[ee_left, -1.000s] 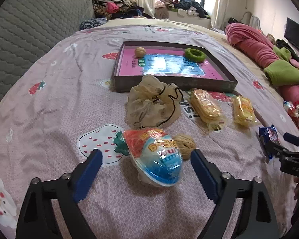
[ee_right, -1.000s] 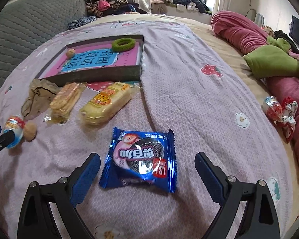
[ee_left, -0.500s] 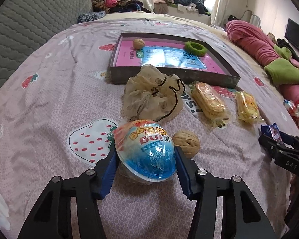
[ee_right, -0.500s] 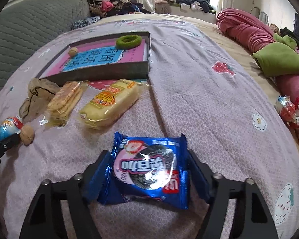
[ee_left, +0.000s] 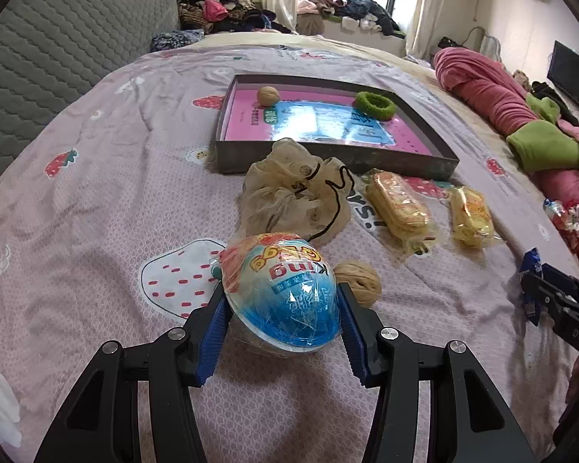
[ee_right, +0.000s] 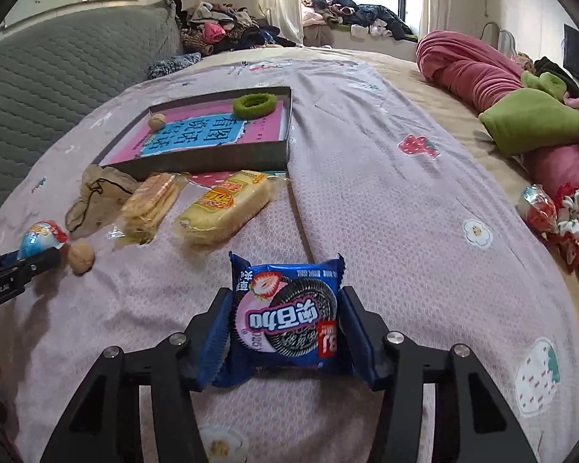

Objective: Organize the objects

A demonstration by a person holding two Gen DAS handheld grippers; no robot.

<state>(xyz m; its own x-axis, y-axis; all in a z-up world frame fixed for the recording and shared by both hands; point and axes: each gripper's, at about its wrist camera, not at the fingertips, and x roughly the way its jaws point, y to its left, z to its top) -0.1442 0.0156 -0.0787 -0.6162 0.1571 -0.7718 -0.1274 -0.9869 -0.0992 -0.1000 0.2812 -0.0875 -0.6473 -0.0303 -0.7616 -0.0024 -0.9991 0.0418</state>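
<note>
Left tongs (ee_left: 283, 322): half closed, having just drawn in, both blue pads pressed against the sides of the wrapped egg-shaped toy (ee_left: 285, 293), which sits on the bed sheet (ee_left: 96, 200). A walnut (ee_left: 361, 281) lies just beside the right pad.

Right tongs (ee_right: 285, 337): likewise half closed after drawing in, pinching the blue cookie packet (ee_right: 287, 324) by its two side edges, the packet low over the sheet.

The tray (ee_left: 440, 162) lies well beyond both, holding a second walnut (ee_left: 268, 95) and a green hair tie (ee_left: 374, 105).

Left view alone shows the mesh pouch (ee_left: 295, 189) in full. Right view alone shows a red-wrapped sweet (ee_right: 538, 210) near the rolled pink blanket (ee_right: 471, 65), and the yellow cake packets (ee_right: 226, 204) side by side.
</note>
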